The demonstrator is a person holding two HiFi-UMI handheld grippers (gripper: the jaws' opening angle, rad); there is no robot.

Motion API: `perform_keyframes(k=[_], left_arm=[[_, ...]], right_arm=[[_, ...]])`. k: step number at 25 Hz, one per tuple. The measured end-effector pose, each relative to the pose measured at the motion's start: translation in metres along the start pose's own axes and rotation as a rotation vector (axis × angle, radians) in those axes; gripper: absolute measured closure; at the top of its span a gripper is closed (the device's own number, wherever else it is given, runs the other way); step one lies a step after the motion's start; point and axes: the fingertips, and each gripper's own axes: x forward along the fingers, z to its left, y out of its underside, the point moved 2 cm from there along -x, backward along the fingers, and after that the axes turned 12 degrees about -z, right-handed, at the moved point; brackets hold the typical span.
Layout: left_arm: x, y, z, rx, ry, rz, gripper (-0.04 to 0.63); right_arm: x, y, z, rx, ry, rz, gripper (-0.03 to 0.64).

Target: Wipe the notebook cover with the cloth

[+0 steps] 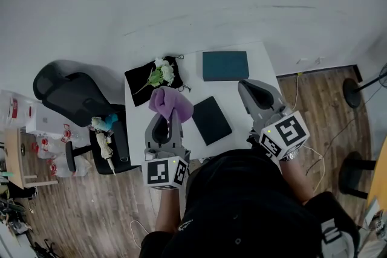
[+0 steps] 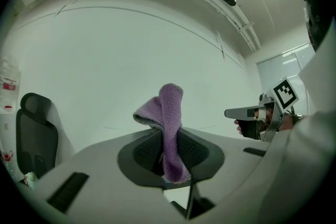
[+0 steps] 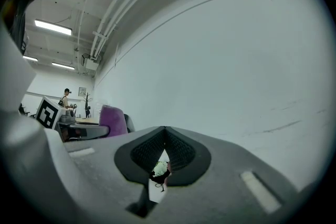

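Open tabletop point(image 1: 266, 66) right of black notebook point(image 1: 211, 119); flowers point(image 1: 162, 74) crowd rear left corner; chair point(image 1: 72, 93) flanks left edge.

A white table point(image 1: 254, 90) stands on wood flooring point(image 1: 103, 214), a black office chair point(image 1: 72, 93) beside it.

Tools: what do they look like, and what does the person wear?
Both the left tool and right tool are grey moulded shells with dark ribbed pads, each with a white cube of black square markers. The person wears a black top.

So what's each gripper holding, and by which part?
The left gripper pinches the purple cloth by a bunched fold; the right gripper is shut and empty.
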Motion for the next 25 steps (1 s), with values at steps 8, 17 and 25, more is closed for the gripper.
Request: perform_keyframes(k=[8, 17, 25], left_arm=[[0.0, 0.002, -0.003, -0.005, -0.008, 0.003, 0.526], [-0.004, 0.008, 0.0, -0.005, -0.022, 0.01, 0.526], [-0.006, 0.01, -0.006, -0.008, -0.017, 0.022, 0.526]], right_arm=[[-0.002, 0.006, -0.003, 0.009, 0.002, 0.009, 0.614], [-0.002, 0.009, -0.004, 0.015, 0.0, 0.017, 0.614], [-0.005, 0.013, -0.002, 0.016, -0.007, 0.029, 0.614]])
